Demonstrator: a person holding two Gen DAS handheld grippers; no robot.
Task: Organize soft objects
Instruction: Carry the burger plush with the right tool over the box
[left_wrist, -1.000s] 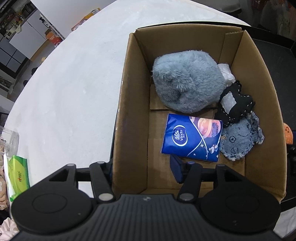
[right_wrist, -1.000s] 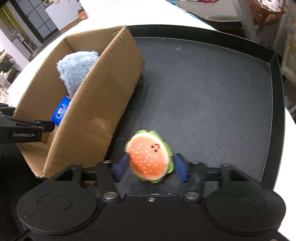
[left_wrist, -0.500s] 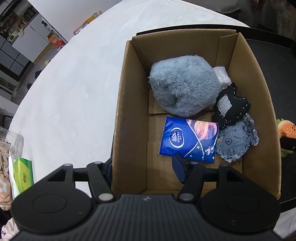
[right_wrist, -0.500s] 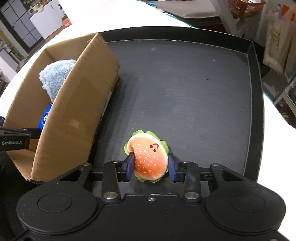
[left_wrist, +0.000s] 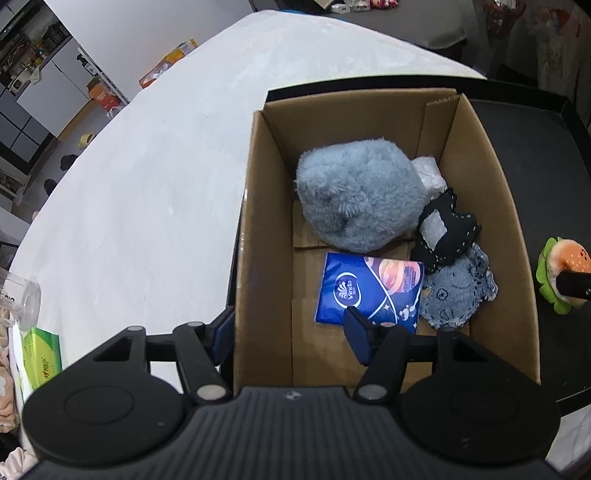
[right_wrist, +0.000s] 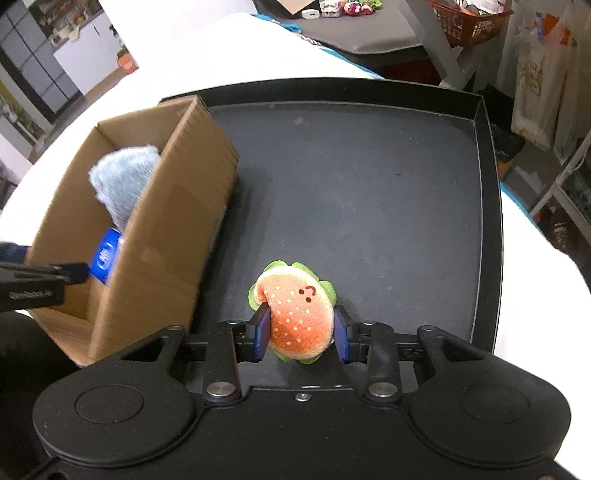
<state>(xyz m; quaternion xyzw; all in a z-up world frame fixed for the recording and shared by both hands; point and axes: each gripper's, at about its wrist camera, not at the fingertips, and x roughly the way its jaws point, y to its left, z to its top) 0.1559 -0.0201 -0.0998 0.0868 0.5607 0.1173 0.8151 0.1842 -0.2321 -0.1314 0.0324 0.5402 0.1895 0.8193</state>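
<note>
Right gripper (right_wrist: 301, 334) jaws closing on the burger plush (right_wrist: 297, 317), blue pads pressing both its sides, above the black tray (right_wrist: 369, 184) just right of the cardboard box (left_wrist: 491, 206). Left gripper (left_wrist: 291, 341) jaws partly open, straddling the box's near-left wall, gripping nothing. Inside the box: grey fluffy plush (left_wrist: 354, 194) far, blue tissue pack (left_wrist: 369, 290) near, black stitched plush (left_wrist: 445, 230) and denim plush (left_wrist: 458, 293) on the right.
</note>
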